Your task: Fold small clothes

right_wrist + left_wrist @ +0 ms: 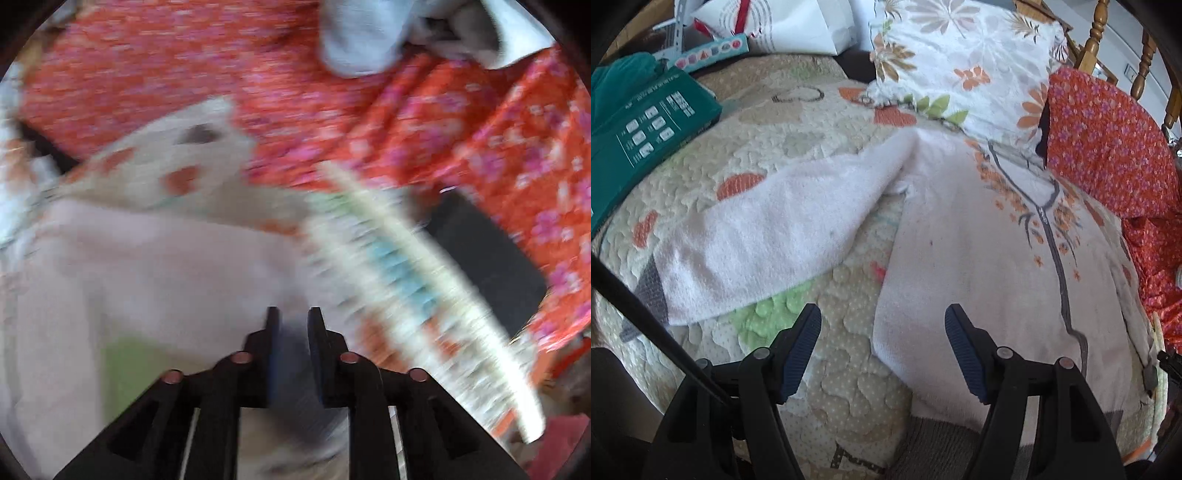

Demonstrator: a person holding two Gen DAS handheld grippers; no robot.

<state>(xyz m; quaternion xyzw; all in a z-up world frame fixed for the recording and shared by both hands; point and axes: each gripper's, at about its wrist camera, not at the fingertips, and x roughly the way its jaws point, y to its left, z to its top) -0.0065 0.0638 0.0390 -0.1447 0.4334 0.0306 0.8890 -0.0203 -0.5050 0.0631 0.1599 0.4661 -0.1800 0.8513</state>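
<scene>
A white towel (768, 229) lay spread in two limbs across a quilt (827, 369) on a bed, one limb running left, the other — a wider white panel — running toward the camera under the left tool (882, 325). That tool hung above the cloth with its fingers spread wide, nothing between them; its right finger (960, 343) stood over the near edge of the towel, its left finger (801, 343) over the bare quilt. A branch print in grey and orange ran down the cloth at the towel's right side. Beyond the towel sat a floral pillow (960, 66), and to its right a red flowered cloth (1108, 147) was heaped near a wooden bedpost (1095, 37). A green box (646, 125) rested on the quilt at the far left, with a white bag (812, 26) behind it.

The right wrist view was badly blurred. The right tool (293, 325) showed its fingers standing narrowly apart over pale cloth, with no fabric seen pinched between them — though the blur left that uncertain. The red cloth filled the upper part of that view, and the quilt's pale, striped edge (406, 277) cut diagonally across, with a dark flat object (491, 269) just beyond it.
</scene>
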